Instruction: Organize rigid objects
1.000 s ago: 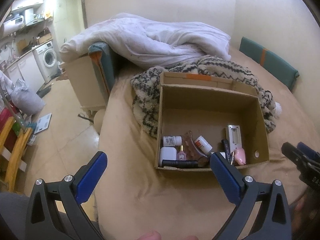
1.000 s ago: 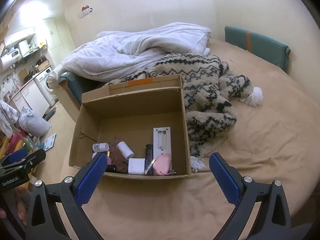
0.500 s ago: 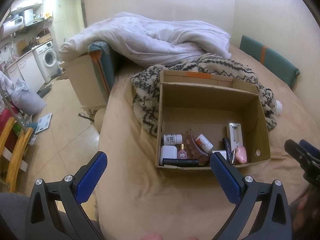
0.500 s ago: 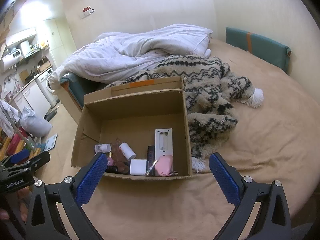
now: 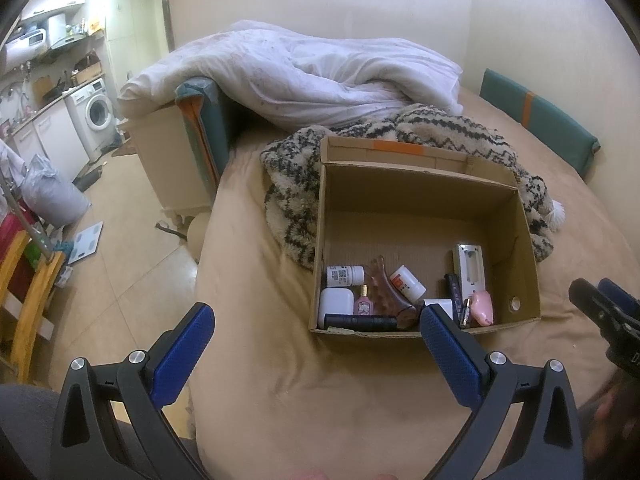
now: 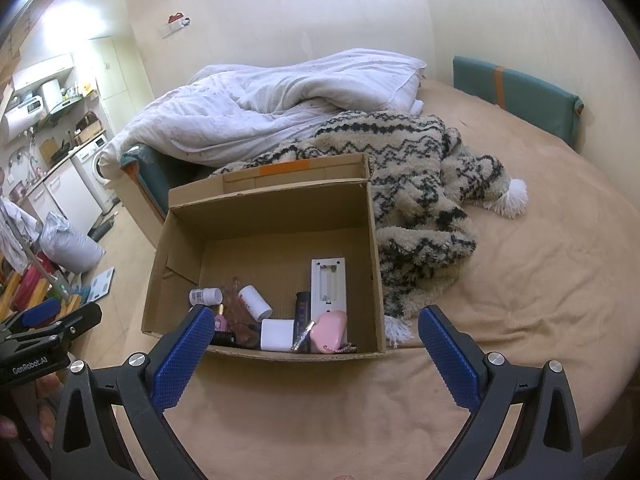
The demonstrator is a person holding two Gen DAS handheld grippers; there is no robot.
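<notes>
Both tongs empty, jaws spread wide: left tongs (image 5: pixel 316 354) and right tongs (image 6: pixel 316 354) hover over the bed (image 6: pixel 540 280), short of the cardboard box (image 6: pixel 264 216).

Rigid items all lie inside the box, crowded along its near wall: two white bottles (image 5: pixel 345 275), a small pink perfume bottle (image 5: pixel 364 305), a black tube (image 5: pixel 360 322), a white remote-like case (image 6: pixel 328 280), a pink oval case (image 6: pixel 329 328).

Risks, as judged: the box sits on soft bedding, so a downward press may tip it. Items touch and overlap; a grab could pinch two together. Round bottles may roll from the pads. The patterned blanket (image 6: pixel 420 184) lies against the box's far side.
</notes>
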